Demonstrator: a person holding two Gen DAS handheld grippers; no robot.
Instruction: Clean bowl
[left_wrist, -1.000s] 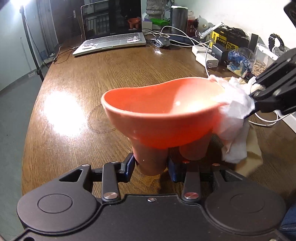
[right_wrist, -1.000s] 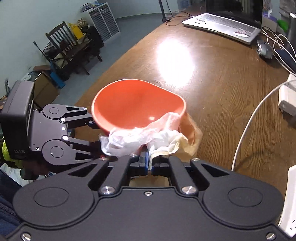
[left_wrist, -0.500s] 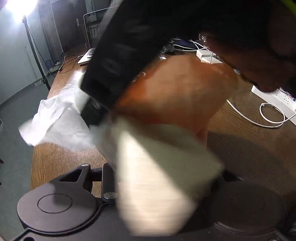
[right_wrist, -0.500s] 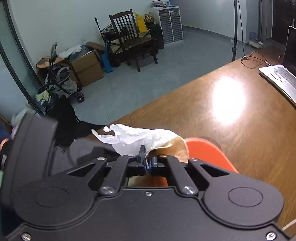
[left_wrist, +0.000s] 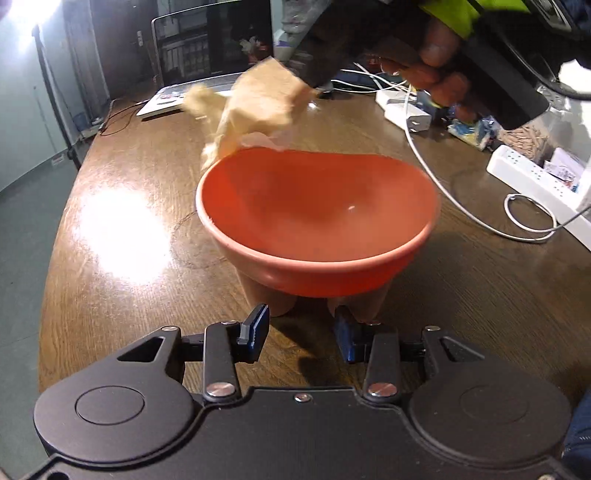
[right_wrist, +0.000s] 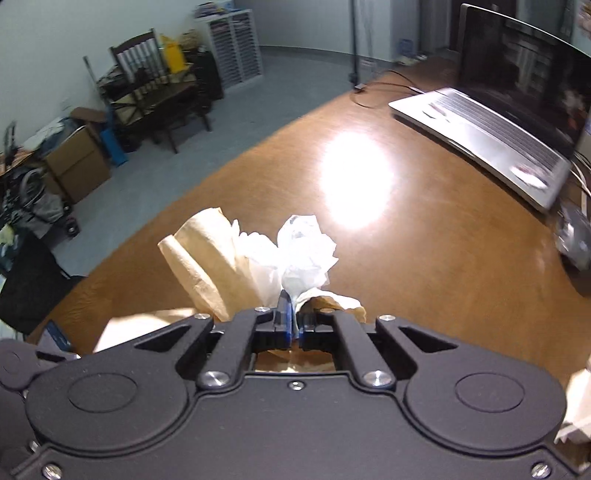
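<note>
**Left wrist view: orange bowl on the tabletop, left tool released, right tool gripping tissue**

Left wrist view shows the orange bowl (left_wrist: 317, 218) standing upright on its stubby legs on the wooden tabletop (left_wrist: 122, 229), just beyond the left tool (left_wrist: 301, 328). That tool's blue-padded fingers are spread apart and hold nothing; the right pad sits right at one of the bowl's near legs, though I cannot tell if it touches, and the left pad stands just clear of the other leg. The bowl's inside looks bare and slightly blurred.

Above and beyond the bowl's far rim hangs a crumpled wad of tissue (left_wrist: 258, 107), tan and white, off the tabletop. A person's hand (left_wrist: 436, 70) grips the dark handle of the right tool at the upper right.

In the right wrist view, the right tool (right_wrist: 294, 325) is clenched on the tissue (right_wrist: 258, 266), with the white part pinched between the pads and the tan folds fanning out to the left.

An open laptop (left_wrist: 207, 59) sits at the far side of the tabletop, and white cables (left_wrist: 443, 192) and a power strip (left_wrist: 535, 184) lie to the right. A bright lamp reflection (left_wrist: 118, 236) glares on the wood left of the bowl.
</note>
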